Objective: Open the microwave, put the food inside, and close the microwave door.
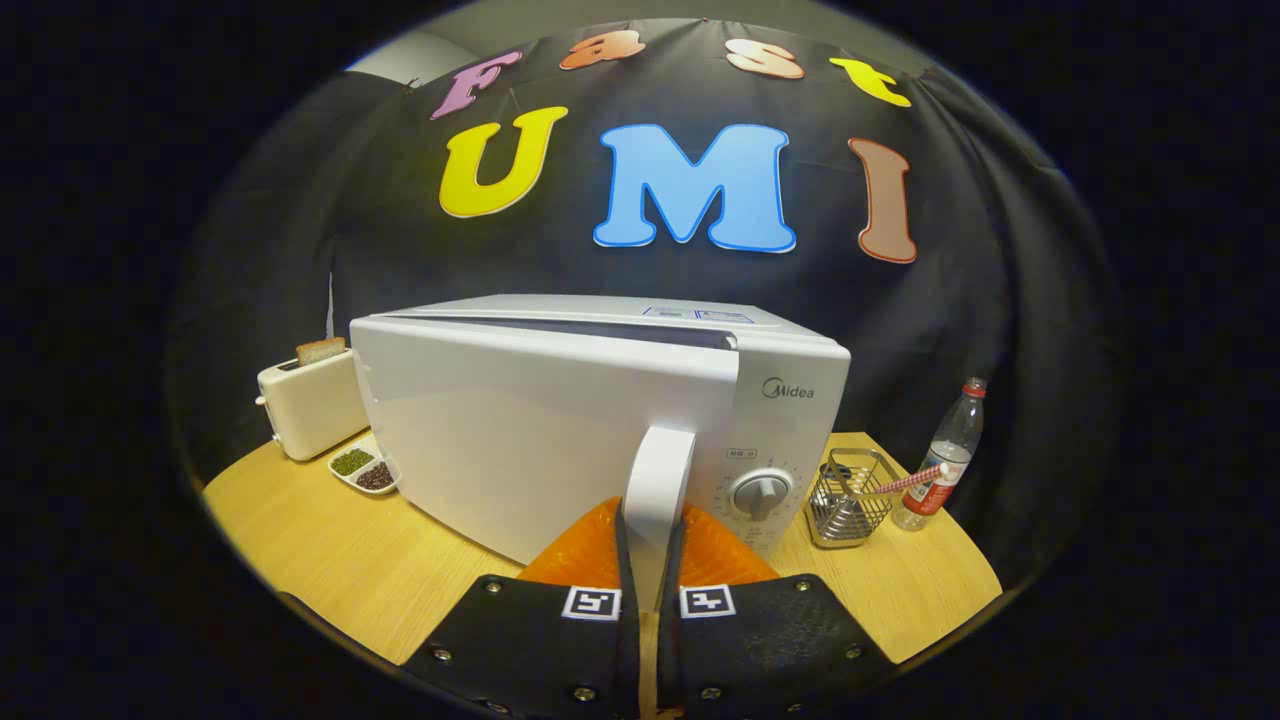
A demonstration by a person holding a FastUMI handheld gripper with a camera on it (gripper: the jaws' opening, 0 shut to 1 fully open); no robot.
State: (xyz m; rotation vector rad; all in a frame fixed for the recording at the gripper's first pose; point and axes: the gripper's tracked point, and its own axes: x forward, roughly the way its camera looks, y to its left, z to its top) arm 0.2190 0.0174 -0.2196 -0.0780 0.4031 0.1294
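Microwave [600, 420] door [540, 440] ajar — gripper [650, 560] clamped narrow on door handle [657, 480], likely to swing it wider — food unseen.

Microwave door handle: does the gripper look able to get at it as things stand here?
Probably yes: the gripper already has the door handle between its fingers, apparently clamped, and the microwave door looks slightly ajar at its top edge. Nothing stands in between.

One white boxy microwave [600, 420] is counted, with one round grey dial [761, 494]. One cream toaster [310, 405] holding one brown bread slice [321, 350] is seen. One white two-compartment dish [364, 468], one wire metal basket [850, 497] and one clear plastic bottle [945, 455] are counted on one wooden table [330, 570].
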